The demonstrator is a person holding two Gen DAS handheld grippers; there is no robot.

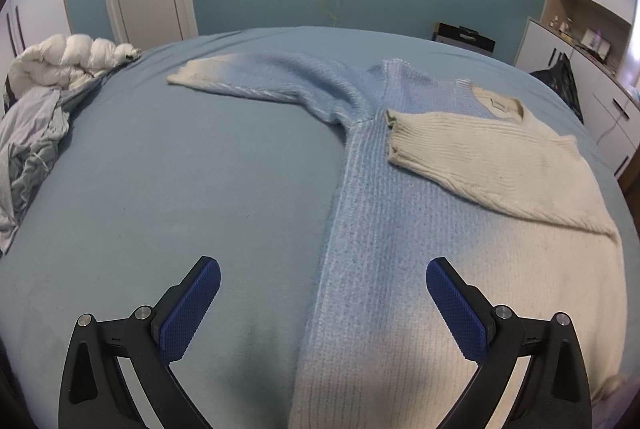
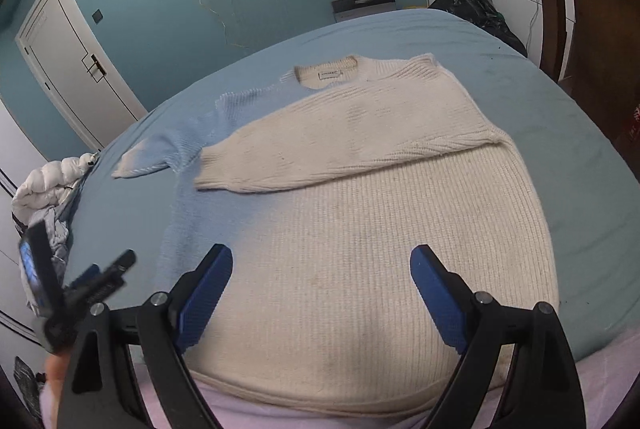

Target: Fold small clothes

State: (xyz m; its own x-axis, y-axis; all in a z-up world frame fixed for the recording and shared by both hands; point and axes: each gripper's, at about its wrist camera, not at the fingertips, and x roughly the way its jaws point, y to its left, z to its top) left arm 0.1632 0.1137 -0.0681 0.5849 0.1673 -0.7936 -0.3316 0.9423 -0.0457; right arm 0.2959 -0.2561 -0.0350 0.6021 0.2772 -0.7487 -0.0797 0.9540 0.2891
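Along the far left edge of the left wrist view, a white puffy jacket (image 1: 76,57) and a crumpled grey-blue garment (image 1: 28,149) lie heaped on the bed (image 1: 160,169), which is covered by a blue sheet. Toward the upper middle, one sleeve of the sweater (image 1: 400,209) stretches flat to the left, its blue knit fading to a cream cuff. Right of centre the sweater's body lies spread on the sheet, blue on its left and cream on its right, with the other cream sleeve folded across the chest just below the collar. At the bottom of that frame the left tongs (image 1: 323,305) stand spread wide, released, above the sweater's left edge and gripping nothing. From the right wrist view, the right tongs (image 2: 322,293) are likewise parted and empty over the cream lower half of the sweater (image 2: 360,229), whose hem lies at the bed's near edge. A black bag (image 2: 476,5) sits beyond the bed at upper right.
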